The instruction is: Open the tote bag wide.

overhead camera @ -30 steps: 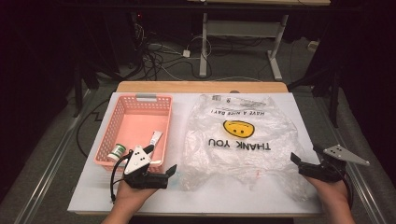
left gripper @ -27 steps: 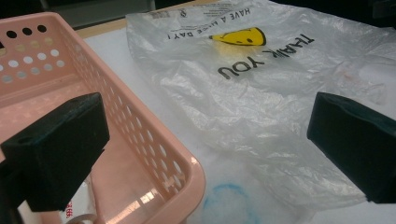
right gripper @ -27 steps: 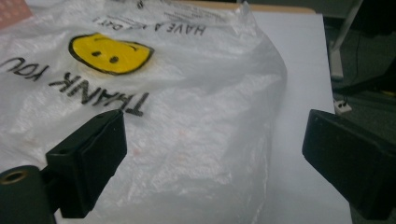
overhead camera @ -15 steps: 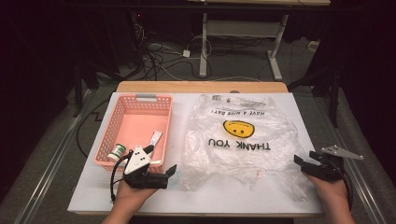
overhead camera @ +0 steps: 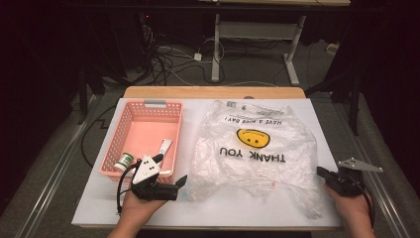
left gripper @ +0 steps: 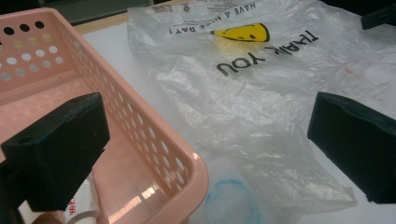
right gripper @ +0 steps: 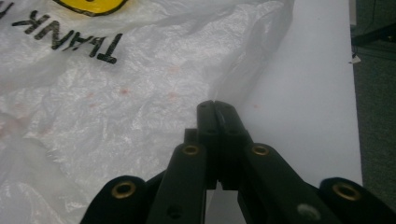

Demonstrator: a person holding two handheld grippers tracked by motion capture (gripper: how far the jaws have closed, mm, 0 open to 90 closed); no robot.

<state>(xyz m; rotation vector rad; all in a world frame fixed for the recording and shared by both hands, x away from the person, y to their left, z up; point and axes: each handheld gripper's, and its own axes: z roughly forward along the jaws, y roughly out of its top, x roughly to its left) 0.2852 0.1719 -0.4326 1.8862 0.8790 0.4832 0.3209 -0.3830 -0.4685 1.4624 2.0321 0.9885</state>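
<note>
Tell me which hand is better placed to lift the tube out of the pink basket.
Left. The left tool stands open at the basket's near corner, close to the tube. The right tool has just been closing at the bag's far side, with nothing clearly between its jaws.

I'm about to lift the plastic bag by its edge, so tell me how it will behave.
The bag will probably go floppy and sag: it is thin, see-through and crinkled all over. It looks very light, lying nearly flat on the table, so a push would likely bunch it rather than slide it. The glossy film may slip from the tongs.
</note>
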